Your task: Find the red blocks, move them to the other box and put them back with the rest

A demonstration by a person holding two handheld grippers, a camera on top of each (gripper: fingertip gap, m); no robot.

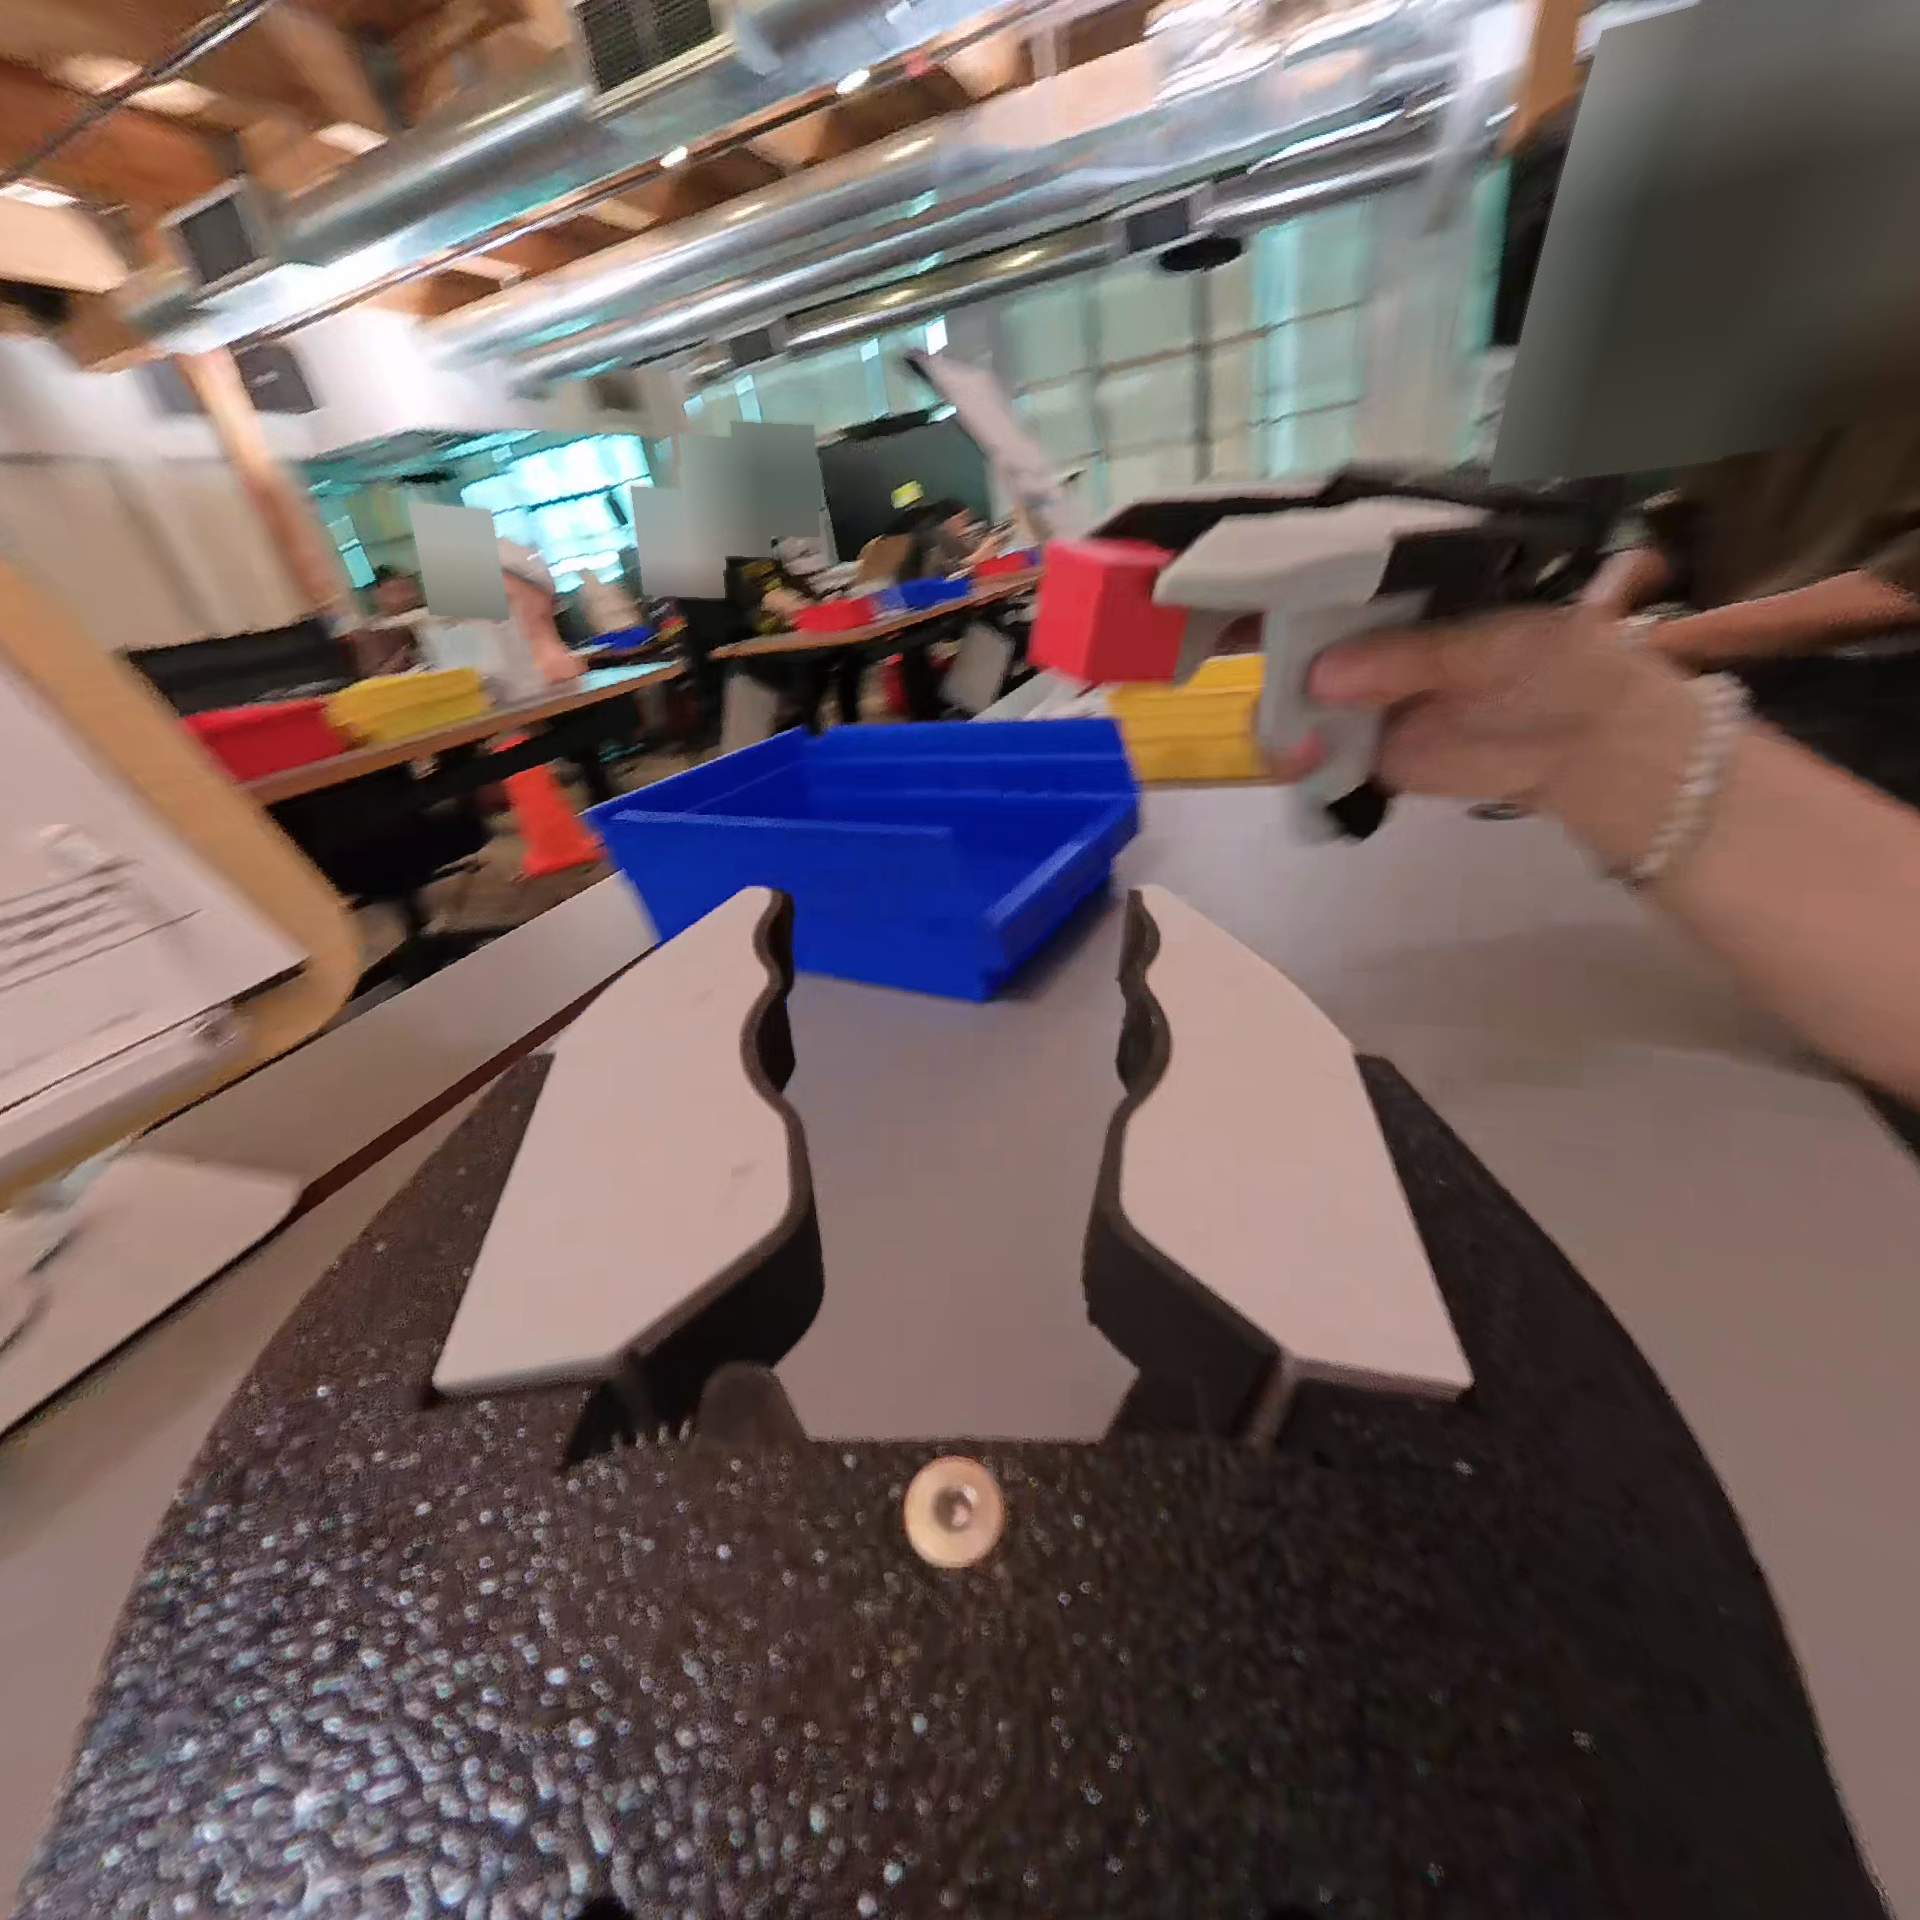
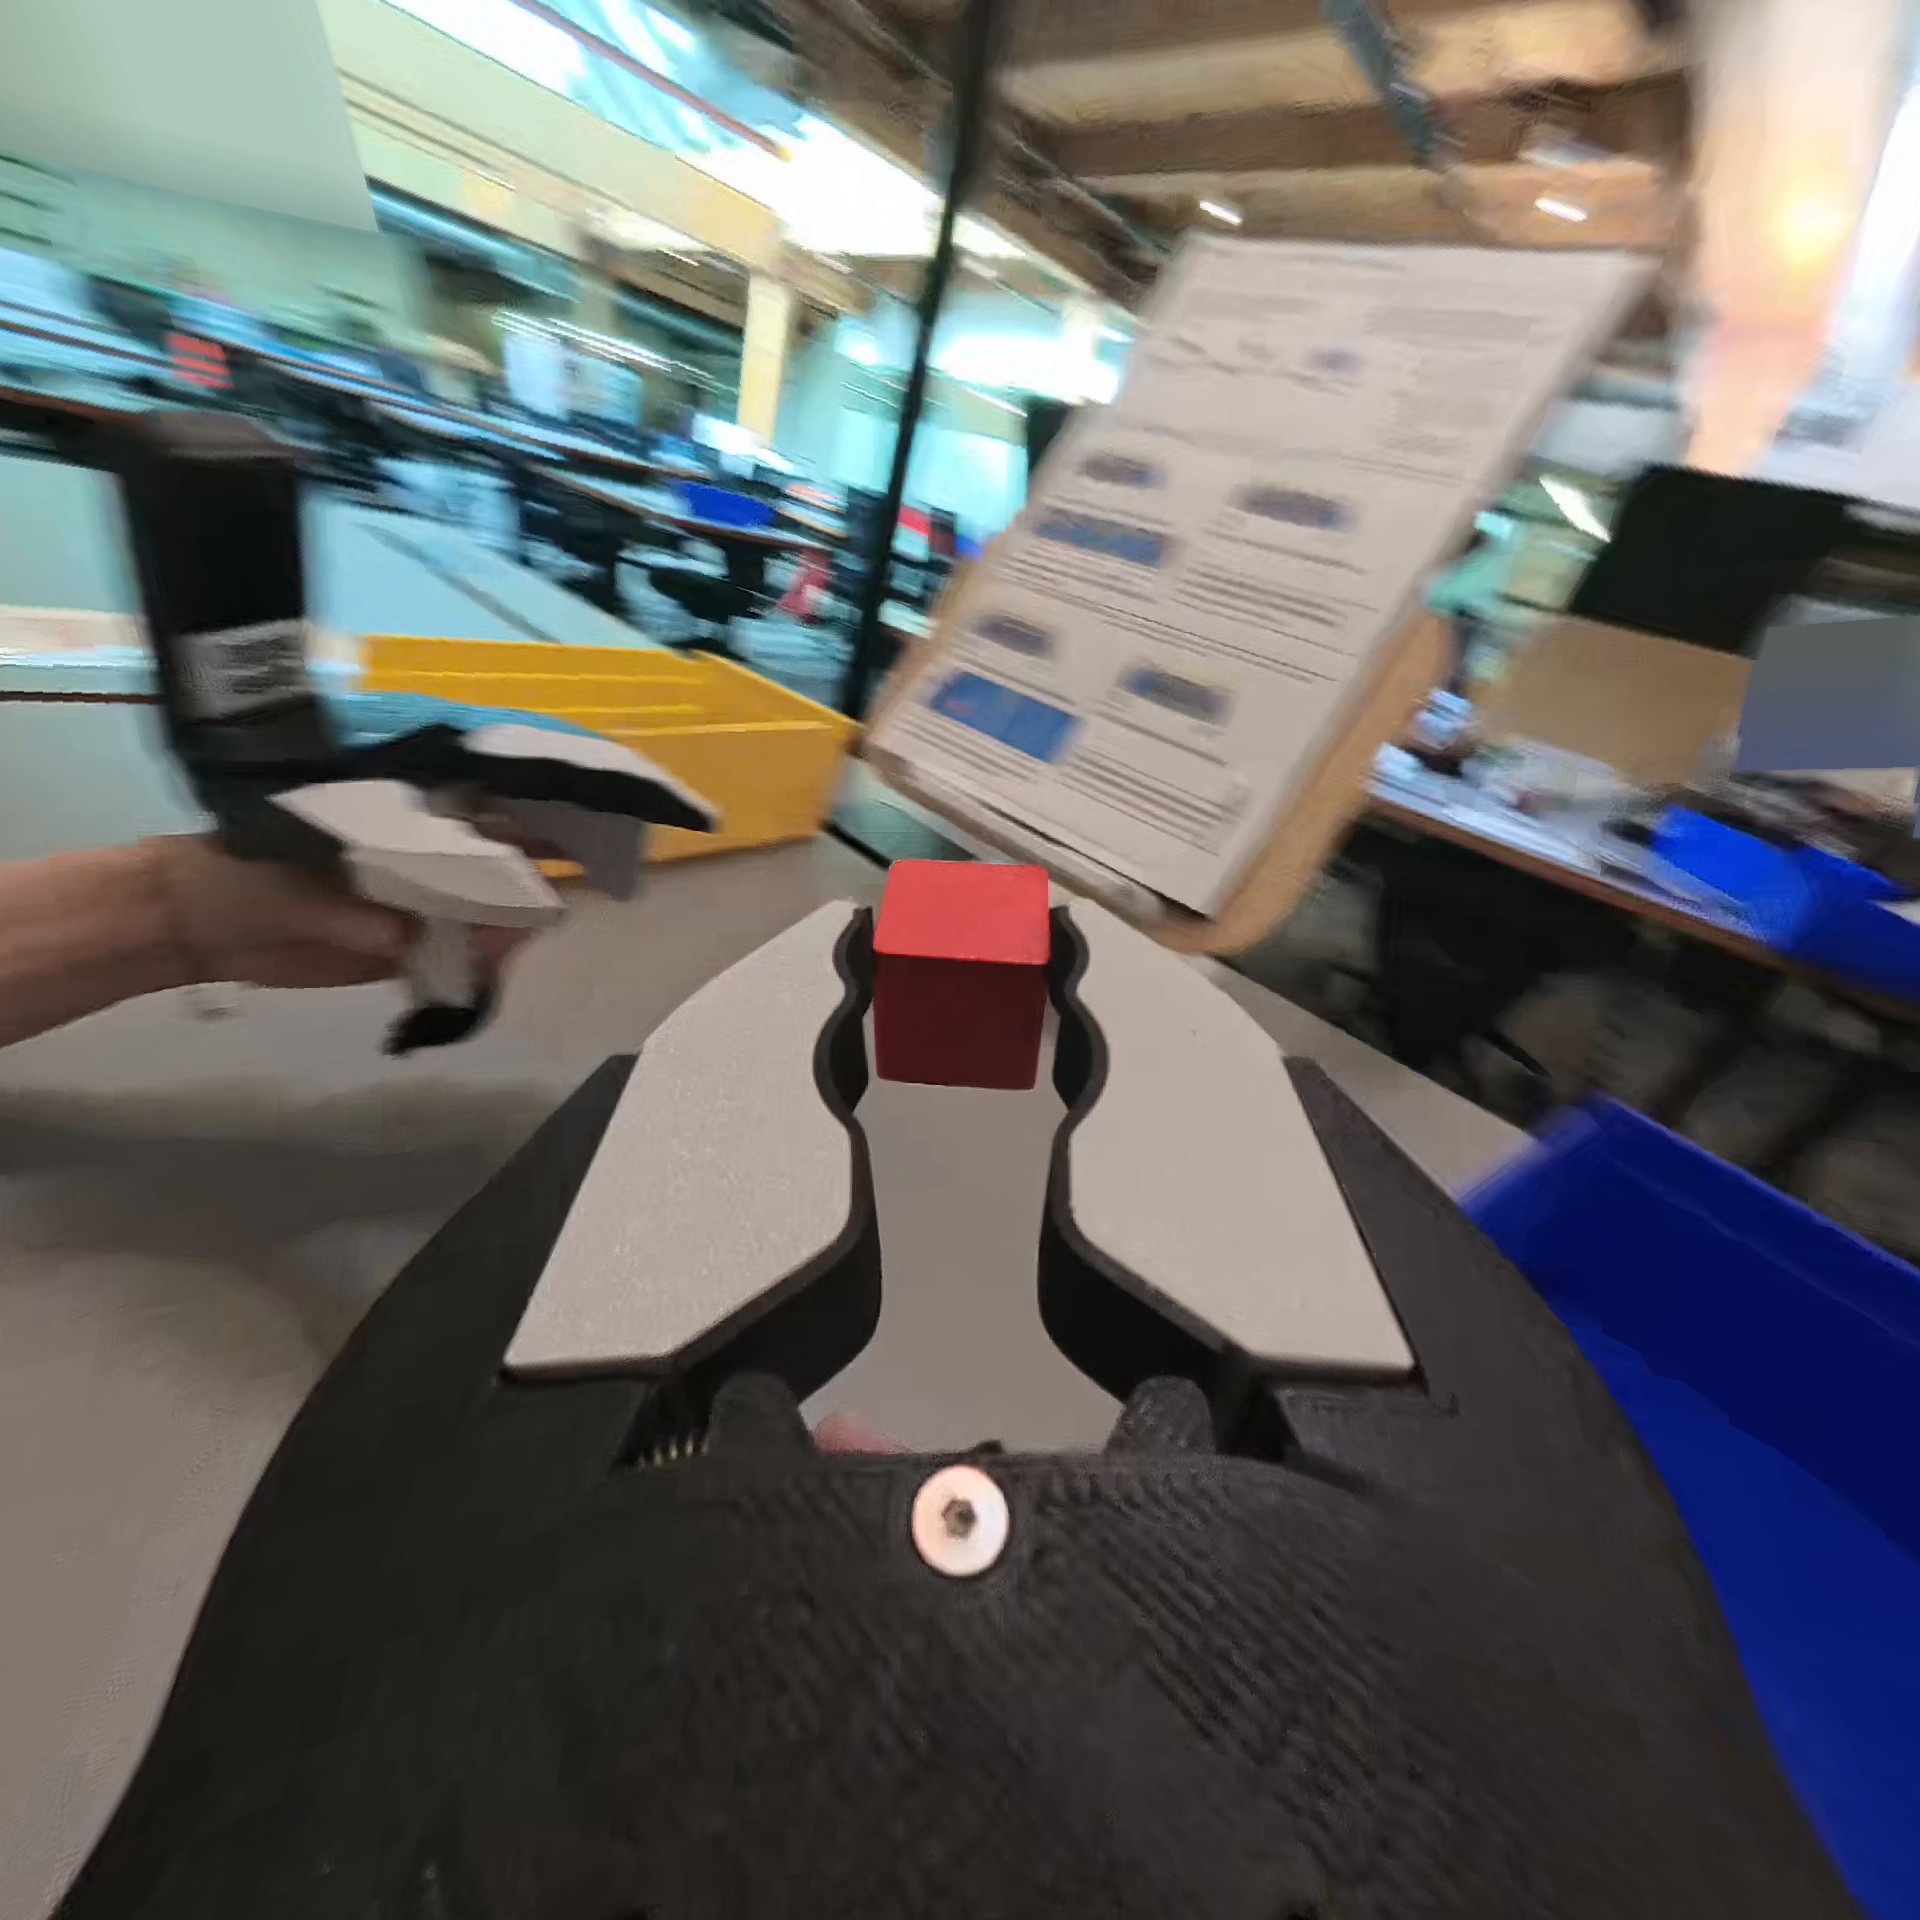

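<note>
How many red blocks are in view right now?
1: the red block is clamped in the right gripper, lifted off the table. More may lie hidden inside the blue bin or yellow bin.

Glossy plastic blue bin [image 1: 873, 894], matt red block [image 2: 961, 987]

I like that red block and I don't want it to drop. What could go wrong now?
1. The right claw pinches the red block only at its tips, up in the air. A jolt might make it slip and fall onto the table.
2. The blue box sits near the table's edge, so a bump could push it off.
3. The left claw is open and empty close by; the two claws might knock together.
</note>
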